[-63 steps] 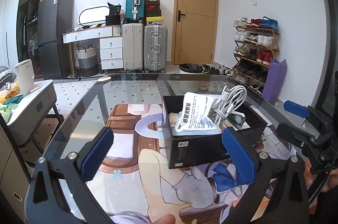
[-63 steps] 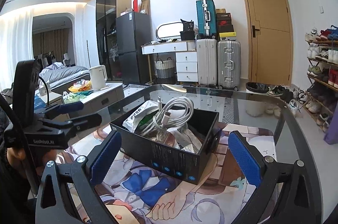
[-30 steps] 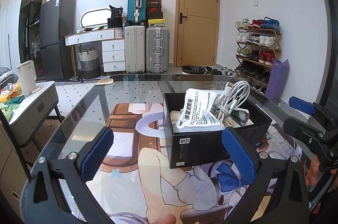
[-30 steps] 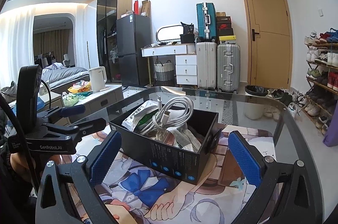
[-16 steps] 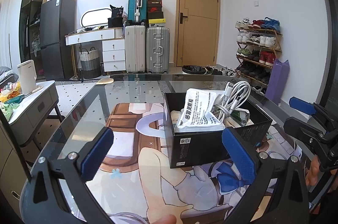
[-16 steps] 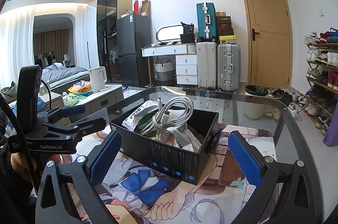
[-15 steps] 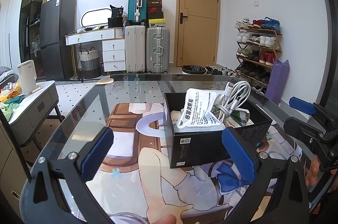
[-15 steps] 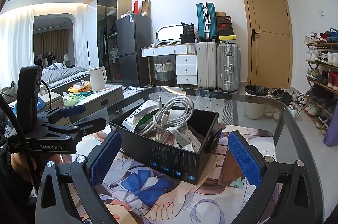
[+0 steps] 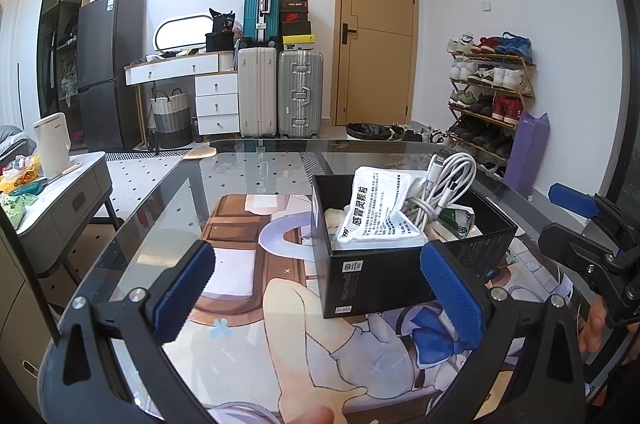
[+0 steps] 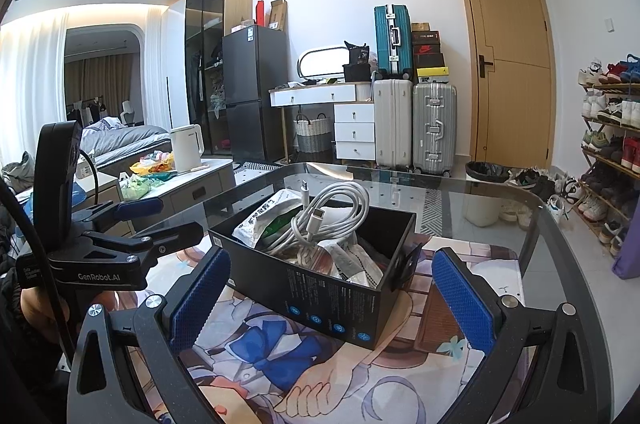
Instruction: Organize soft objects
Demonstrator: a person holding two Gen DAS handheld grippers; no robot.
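Note:
A black open box (image 9: 380, 276) (image 10: 320, 300) stands on the printed mat of a glass table. Inside it lie a white printed pouch (image 9: 380, 216) (image 10: 260, 216), a coiled white cable (image 9: 444, 184) (image 10: 332, 212) and some green-and-white packets (image 9: 460, 220). My left gripper (image 9: 318, 298) is open, held near the table's front, with the box ahead and to the right. My right gripper (image 10: 330, 298) is open too, facing the box from its other side. Neither holds anything. Each gripper shows in the other's view, the left gripper (image 10: 132, 224) and the right gripper (image 9: 580, 224).
The glass table (image 9: 240, 168) carries a large anime-print mat (image 9: 248, 288). A low grey cabinet with a white kettle (image 9: 52, 144) stands to the left. Suitcases (image 9: 280, 92), a dresser, a door and a shoe rack (image 9: 488, 96) line the far wall.
Both grippers have risen very slightly since two seconds ago and stay open. The box and its contents have not moved.

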